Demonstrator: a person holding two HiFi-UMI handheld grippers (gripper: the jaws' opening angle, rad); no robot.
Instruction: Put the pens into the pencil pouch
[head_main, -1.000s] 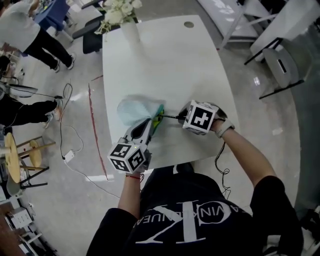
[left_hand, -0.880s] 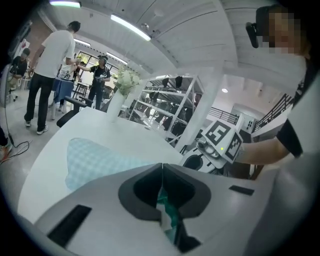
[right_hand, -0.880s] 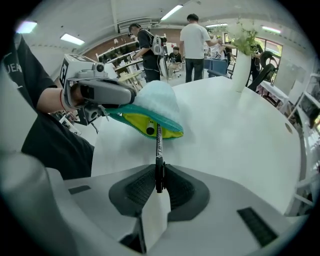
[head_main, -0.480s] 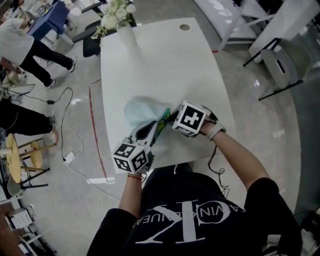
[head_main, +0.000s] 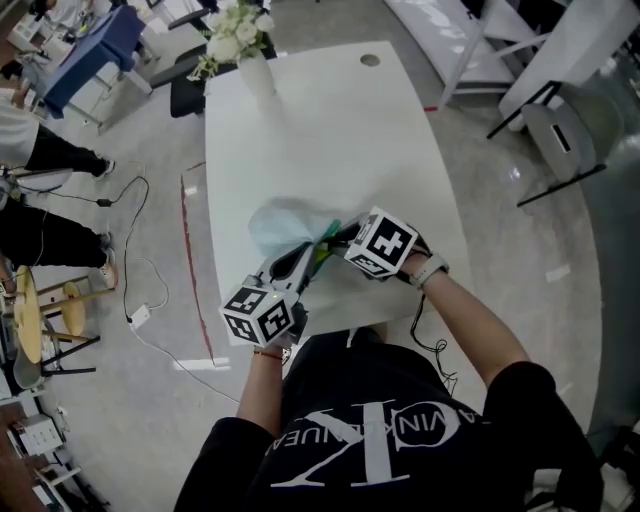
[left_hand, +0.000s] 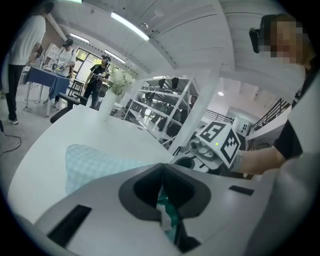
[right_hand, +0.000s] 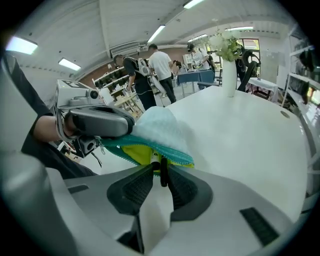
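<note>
**Surroundings only: off-task items**

In the head view I see a white table (head_main: 330, 130) filling the centre, with a round cable hole (head_main: 371, 60) near its top edge. A white vase (head_main: 258, 75) of white flowers (head_main: 232, 30) stands at its upper left end. On the floor at left there are a red line (head_main: 192, 270), a black cable (head_main: 135, 210) and a white adapter (head_main: 139, 313). Wooden stools (head_main: 25, 315) sit at the left edge. A blue table (head_main: 85, 60) and a bystander's legs (head_main: 50, 235) are at upper left, and white racks (head_main: 470, 40) at upper right.
</note>
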